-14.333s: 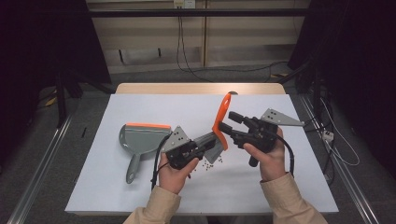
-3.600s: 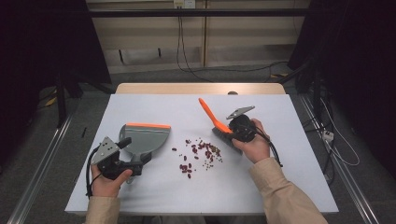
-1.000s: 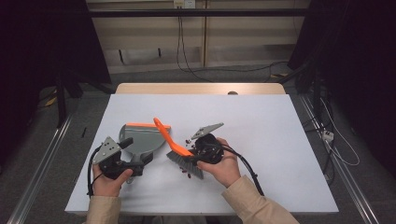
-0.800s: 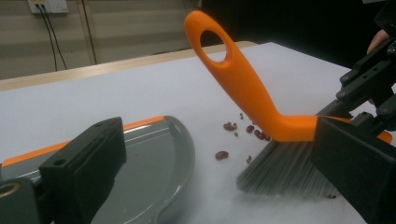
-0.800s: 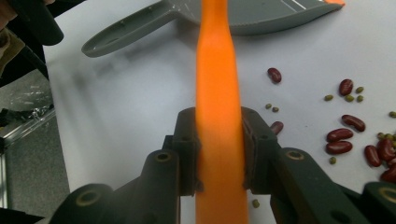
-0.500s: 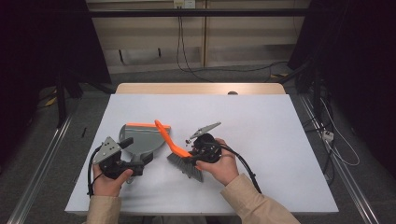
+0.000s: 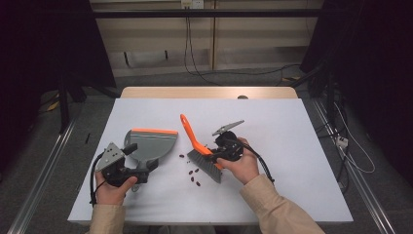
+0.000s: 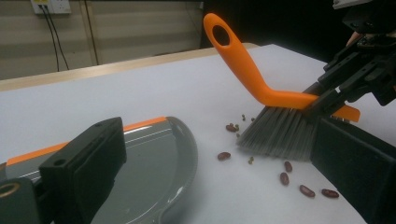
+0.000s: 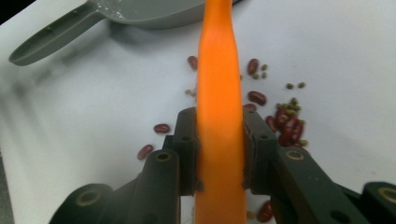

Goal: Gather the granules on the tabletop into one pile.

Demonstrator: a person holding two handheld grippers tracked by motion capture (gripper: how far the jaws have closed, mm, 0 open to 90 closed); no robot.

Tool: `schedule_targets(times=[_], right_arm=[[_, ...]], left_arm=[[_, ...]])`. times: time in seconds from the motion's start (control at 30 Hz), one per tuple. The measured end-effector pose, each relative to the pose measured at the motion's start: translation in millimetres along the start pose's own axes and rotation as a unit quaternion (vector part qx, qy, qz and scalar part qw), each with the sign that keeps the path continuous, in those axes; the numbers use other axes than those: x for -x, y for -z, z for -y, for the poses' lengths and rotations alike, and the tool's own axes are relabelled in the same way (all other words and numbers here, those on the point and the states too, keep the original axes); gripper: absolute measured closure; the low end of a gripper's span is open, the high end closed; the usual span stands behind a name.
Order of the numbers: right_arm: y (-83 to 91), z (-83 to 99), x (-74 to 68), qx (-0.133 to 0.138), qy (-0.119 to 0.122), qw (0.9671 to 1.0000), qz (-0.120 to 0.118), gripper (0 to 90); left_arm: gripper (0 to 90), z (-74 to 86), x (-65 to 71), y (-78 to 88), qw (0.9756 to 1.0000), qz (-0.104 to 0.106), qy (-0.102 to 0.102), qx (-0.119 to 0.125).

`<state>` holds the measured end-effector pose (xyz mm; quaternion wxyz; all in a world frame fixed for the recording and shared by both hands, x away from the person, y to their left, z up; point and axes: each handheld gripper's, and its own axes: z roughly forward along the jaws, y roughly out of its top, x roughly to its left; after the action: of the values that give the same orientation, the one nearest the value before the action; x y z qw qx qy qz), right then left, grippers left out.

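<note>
Item 1: your left gripper (image 7: 127,168), nearest you, pinching the handle of the grey dustpan (image 7: 150,144), which lies flat on the white table (image 7: 302,146).
Item 2: your right gripper (image 7: 225,148), jaws pressed onto the orange brush (image 7: 197,144), bristles down just right of the dustpan.
Item 3: beans (image 7: 194,176), red and green, scattered beside and under the bristles.

Black cables (image 7: 187,46) hang from a wall socket (image 7: 192,4) behind the table (image 7: 292,146).
</note>
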<state>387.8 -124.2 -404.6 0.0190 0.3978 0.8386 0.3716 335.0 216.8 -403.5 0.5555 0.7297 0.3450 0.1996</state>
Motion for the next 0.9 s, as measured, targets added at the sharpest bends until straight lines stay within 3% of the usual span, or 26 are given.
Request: schedule_targets(times=[0.2, 0.3, 0.4, 0.53, 0.7, 0.8, 0.9], right_arm=[[9.7, 1.3, 6.9, 0.014, -0.011, 0.9998, 0.004, 71.5], [14.9, -0.7, -2.5, 0.027, -0.013, 0.9994, -0.016, 71.5], [14.6, -5.3, -20.9, 0.025, 0.008, 0.9993, -0.025, 71.5], [3.0, -7.6, -43.2, 0.014, 0.02, 0.9989, -0.041, 71.4], [-17.4, -5.4, -58.1, -0.009, 0.015, 0.998, -0.061, 71.5], [-25.0, -5.1, -60.6, -0.017, 0.016, 0.998, -0.058, 71.4], [-26.5, -6.5, -54.0, -0.021, 0.002, 0.9988, -0.045, 71.3]], left_arm=[[3.6, -0.6, -0.1, -0.1, 1.0, -0.001, 0.0, -0.001], [3.5, -0.9, -0.2, -0.1, 1.0, -0.002, 0.004, 0.003], [3.6, -1.2, -0.7, 0.7, 1.0, -0.002, 0.003, 0.003], [3.6, -1.5, -1.0, 2.2, 1.0, -0.002, 0.002, 0.006], [3.5, -1.2, -1.9, 4.6, 0.9999, -0.004, 0.006, 0.008], [3.5, -1.4, -2.4, 5.1, 0.9999, -0.005, 0.005, 0.009], [3.5, -1.3, -2.4, 5.3, 0.9999, -0.005, 0.006, 0.01]])
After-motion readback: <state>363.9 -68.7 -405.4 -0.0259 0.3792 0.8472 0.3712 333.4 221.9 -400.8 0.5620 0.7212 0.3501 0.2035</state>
